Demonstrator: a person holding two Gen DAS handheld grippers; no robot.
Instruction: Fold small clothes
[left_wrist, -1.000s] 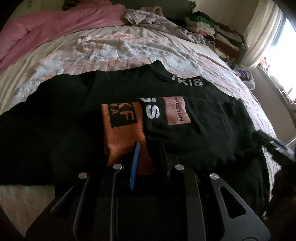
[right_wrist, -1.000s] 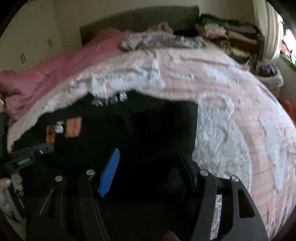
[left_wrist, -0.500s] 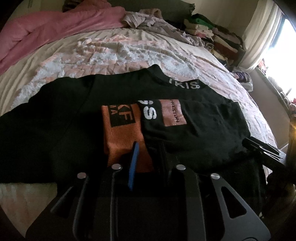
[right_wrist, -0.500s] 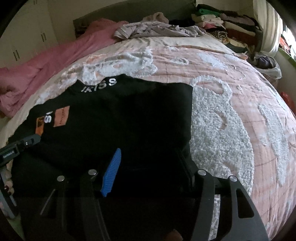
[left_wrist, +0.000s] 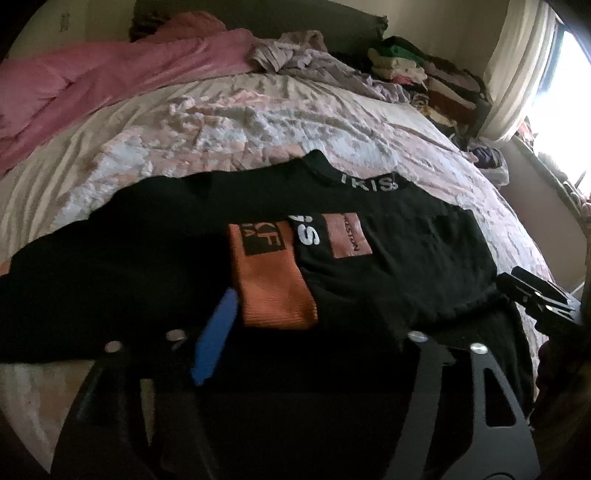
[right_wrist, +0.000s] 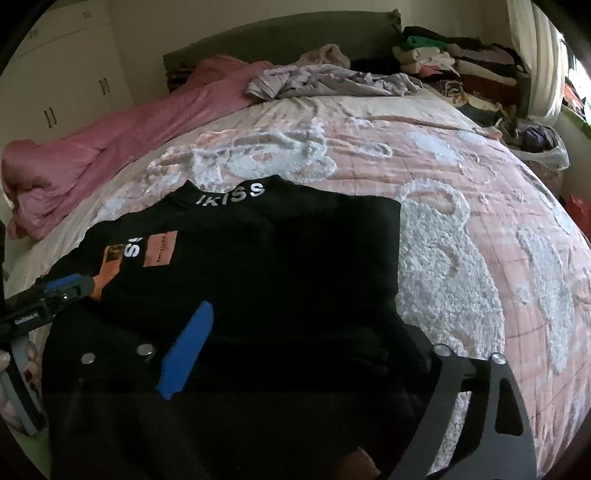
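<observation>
A black shirt (right_wrist: 258, 266) lies flat on the bed (right_wrist: 461, 206), near its front edge, one side folded in so orange patches (left_wrist: 273, 273) show. Both the left gripper (left_wrist: 310, 332) and right gripper (right_wrist: 306, 332) hover low over its near hem, jaws spread wide, holding nothing.

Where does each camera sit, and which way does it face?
Left wrist: on the left gripper, low over the black shirt, facing the headboard; its own open fingers show, with the right gripper at the right edge.
Right wrist: on the right gripper, facing likewise; its open fingers show.
Both show the shirt and the pink blanket.
</observation>
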